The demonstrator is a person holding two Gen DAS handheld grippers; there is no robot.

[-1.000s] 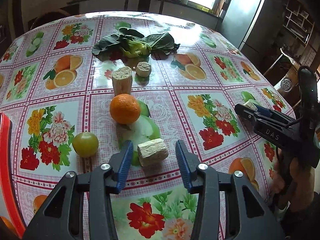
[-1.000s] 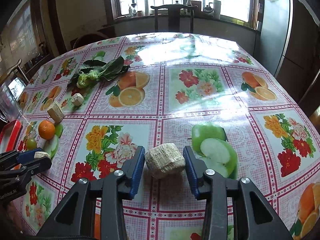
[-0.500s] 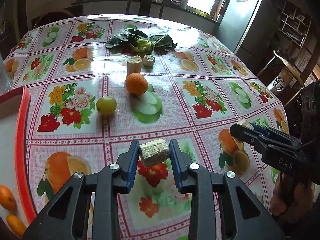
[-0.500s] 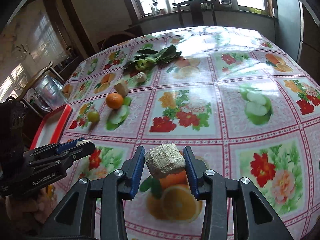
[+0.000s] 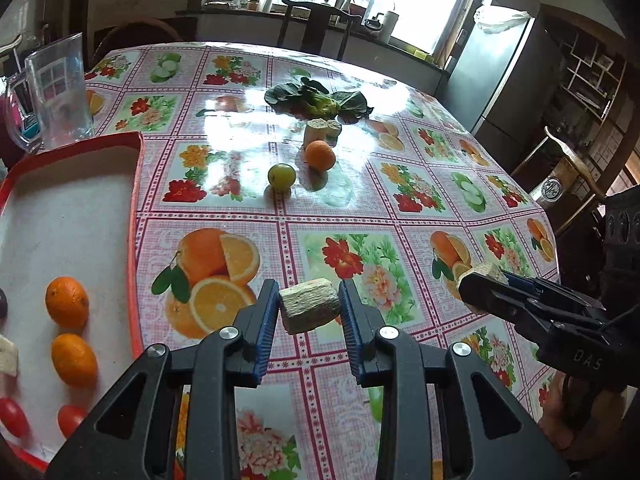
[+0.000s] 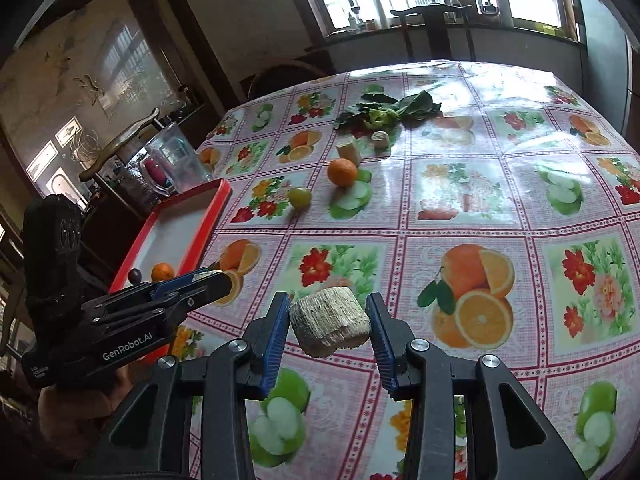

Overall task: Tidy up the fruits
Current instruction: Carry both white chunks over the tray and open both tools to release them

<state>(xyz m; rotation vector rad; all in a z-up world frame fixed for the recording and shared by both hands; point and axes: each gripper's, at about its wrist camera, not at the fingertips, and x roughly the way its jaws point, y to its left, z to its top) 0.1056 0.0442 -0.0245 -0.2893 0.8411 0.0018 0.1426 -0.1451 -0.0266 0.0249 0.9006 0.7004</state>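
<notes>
My left gripper [image 5: 309,306] is shut on a pale fibrous chunk [image 5: 309,305], held above the table near its front edge. My right gripper [image 6: 328,322] is shut on a second pale chunk [image 6: 329,321]; it also shows in the left wrist view [image 5: 482,276]. A red-rimmed tray [image 5: 136,184] at the left holds two oranges [image 5: 67,302], red tomatoes [image 5: 13,416] and a pale piece [image 5: 8,354]. On the table lie an orange [image 5: 320,155], a green fruit [image 5: 281,176] and two more pale chunks [image 5: 317,131].
Leafy greens [image 5: 318,100] lie farther back on the fruit-printed tablecloth [image 5: 400,220]. A clear plastic jug [image 5: 60,88] stands behind the tray. A chair [image 5: 316,24] and a counter stand beyond the table, a fridge [image 5: 496,72] at the right.
Both grippers have pulled back toward the near left with their chunks held. The tray has come further into view at the left; the loose fruits look farther away.
</notes>
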